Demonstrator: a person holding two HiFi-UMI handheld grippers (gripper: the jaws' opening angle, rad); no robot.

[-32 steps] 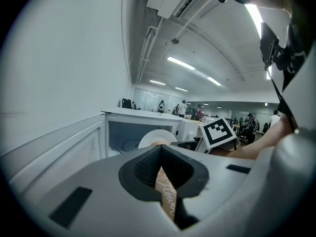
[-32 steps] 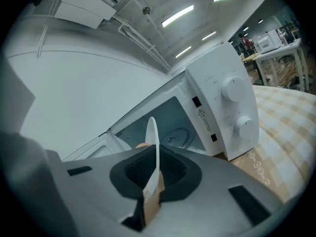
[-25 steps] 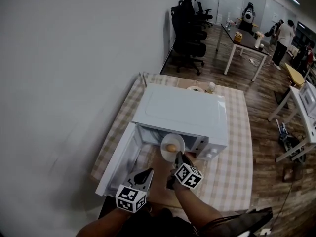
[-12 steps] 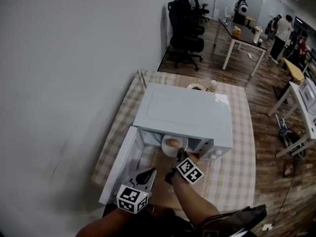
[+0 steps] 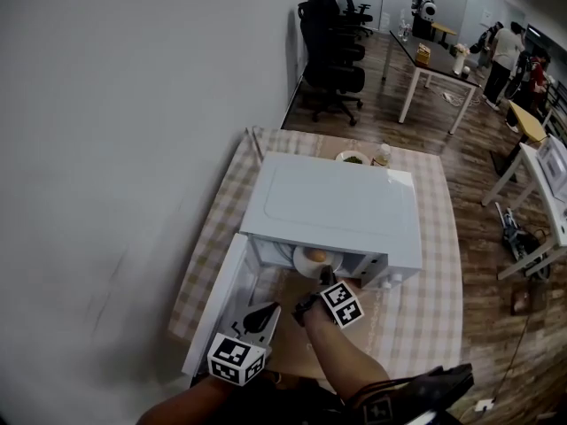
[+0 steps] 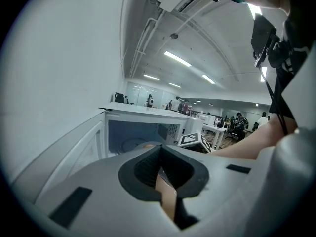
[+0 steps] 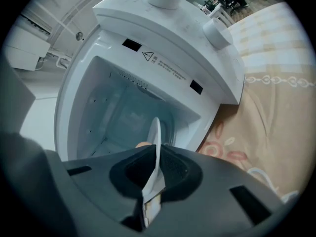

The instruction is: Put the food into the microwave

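While the right gripper (image 5: 325,279) pinches the plate (image 5: 303,262) rim, jaws just loosening, food (image 5: 316,255) could slide off at the microwave (image 5: 332,206) mouth; left gripper (image 5: 268,310) closed, empty.

The plate (image 5: 310,258) is half inside the microwave (image 5: 332,204) on the table (image 5: 430,312).

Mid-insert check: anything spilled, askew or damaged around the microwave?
Nothing stands out. The right tool grips the plate by its rim; the plate looks roughly level at the microwave opening with the food on it, the door is swung wide, and no spill shows on the tablecloth.
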